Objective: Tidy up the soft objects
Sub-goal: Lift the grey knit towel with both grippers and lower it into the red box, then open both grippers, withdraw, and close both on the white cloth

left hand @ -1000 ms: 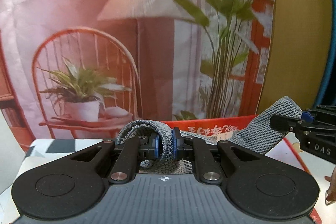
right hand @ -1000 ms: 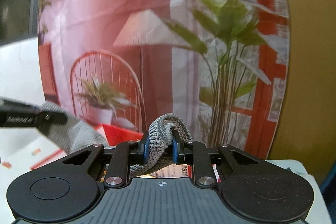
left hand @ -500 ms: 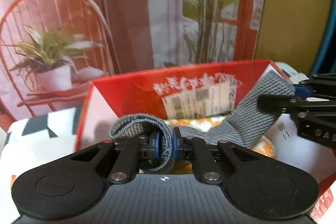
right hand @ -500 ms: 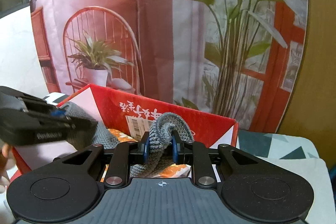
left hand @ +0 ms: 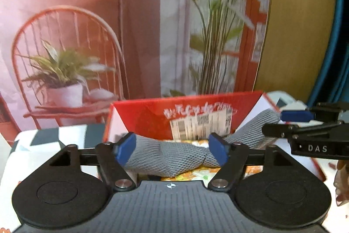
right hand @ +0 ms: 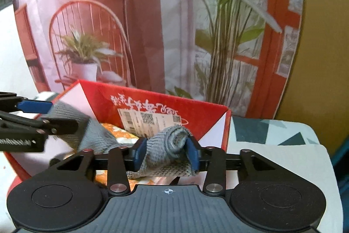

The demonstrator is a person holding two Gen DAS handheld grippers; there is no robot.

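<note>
Now grey sock [left hand: 168, 156] lies crosswise over red box [left hand: 148, 121].

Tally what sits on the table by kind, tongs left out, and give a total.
Grey knitted cloth: 1
Red cardboard box: 1
Orange patterned item inside the box, mostly hidden: 1
Total: 3

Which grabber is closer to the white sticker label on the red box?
The right gripper. It sits just in front of the white label inside the red box, the grey sock between its jaws. The left gripper is lower and further back.
</note>
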